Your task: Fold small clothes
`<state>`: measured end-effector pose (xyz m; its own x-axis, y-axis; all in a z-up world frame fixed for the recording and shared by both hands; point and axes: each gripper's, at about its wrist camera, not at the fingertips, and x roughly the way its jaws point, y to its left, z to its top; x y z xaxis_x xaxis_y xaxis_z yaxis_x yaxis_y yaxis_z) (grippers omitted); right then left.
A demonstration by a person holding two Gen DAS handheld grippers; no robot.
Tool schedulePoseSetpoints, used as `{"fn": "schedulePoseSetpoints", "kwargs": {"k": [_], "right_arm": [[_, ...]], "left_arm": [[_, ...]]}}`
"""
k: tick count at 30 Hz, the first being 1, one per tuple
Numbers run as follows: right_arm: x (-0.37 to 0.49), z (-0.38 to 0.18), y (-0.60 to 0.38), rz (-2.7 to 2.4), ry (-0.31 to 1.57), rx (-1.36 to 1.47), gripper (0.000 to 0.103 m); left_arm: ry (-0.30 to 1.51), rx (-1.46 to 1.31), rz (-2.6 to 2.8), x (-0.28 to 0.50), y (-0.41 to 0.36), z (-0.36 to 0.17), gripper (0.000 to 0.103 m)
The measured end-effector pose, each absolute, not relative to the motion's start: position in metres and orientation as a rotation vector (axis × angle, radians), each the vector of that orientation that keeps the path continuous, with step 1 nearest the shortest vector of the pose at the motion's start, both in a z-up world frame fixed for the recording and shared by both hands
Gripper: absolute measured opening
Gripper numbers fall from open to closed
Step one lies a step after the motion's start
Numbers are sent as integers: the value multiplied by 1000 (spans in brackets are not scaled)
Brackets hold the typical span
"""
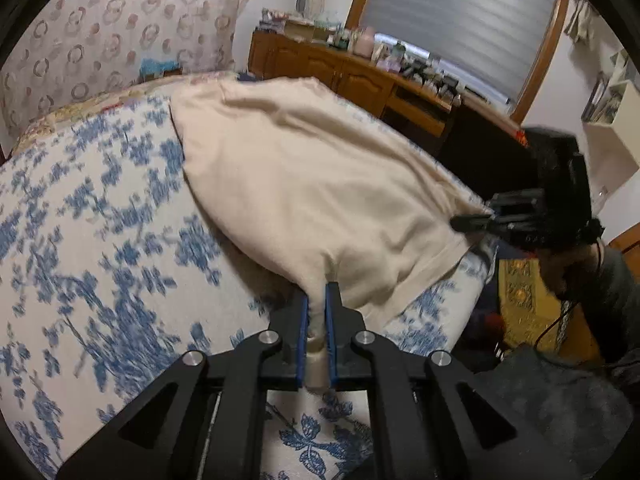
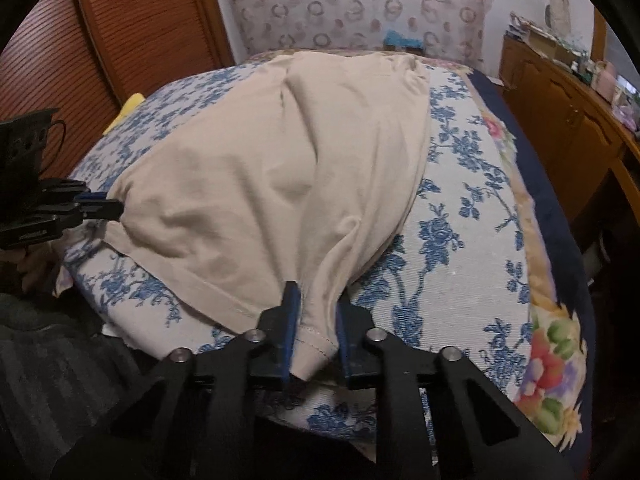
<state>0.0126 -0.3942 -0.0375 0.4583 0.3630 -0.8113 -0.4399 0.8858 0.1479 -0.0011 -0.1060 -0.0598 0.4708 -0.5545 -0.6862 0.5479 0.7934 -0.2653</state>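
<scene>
While your left gripper [image 1: 316,300] clamps one hem corner of the cream garment [image 1: 304,176], your right gripper [image 2: 316,308] pinches the other; ahead, it drapes unobstructed over the blue-flowered bedspread [image 2: 460,264], wooden cabinets [image 1: 320,68] beyond.

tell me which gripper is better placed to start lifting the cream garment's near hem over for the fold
Neither has a clear edge. The left gripper is shut on a bunched corner of the cream garment; the right gripper pinches the hem's other corner. With both near corners held, lifting together looks best.
</scene>
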Motion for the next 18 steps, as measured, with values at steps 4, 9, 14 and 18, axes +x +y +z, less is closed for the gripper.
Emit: {"fn": "schedulePoseSetpoints", "kwargs": {"k": [4,9,14,18], "right_arm": [[10,-16,-402,516,895,-33,7],[13,27,-415,521,765,13,6],[49,56,-411,514,667,13,6],[103,70,-403,498,628,4,6]], "left_arm": [[787,-76,-706,-1,-96,-36,5],[707,-117,-708,11,-89,-3,5],[651,-145,-676,65,-80,27,5],[657,-139,-615,125,-77,35,5]]}}
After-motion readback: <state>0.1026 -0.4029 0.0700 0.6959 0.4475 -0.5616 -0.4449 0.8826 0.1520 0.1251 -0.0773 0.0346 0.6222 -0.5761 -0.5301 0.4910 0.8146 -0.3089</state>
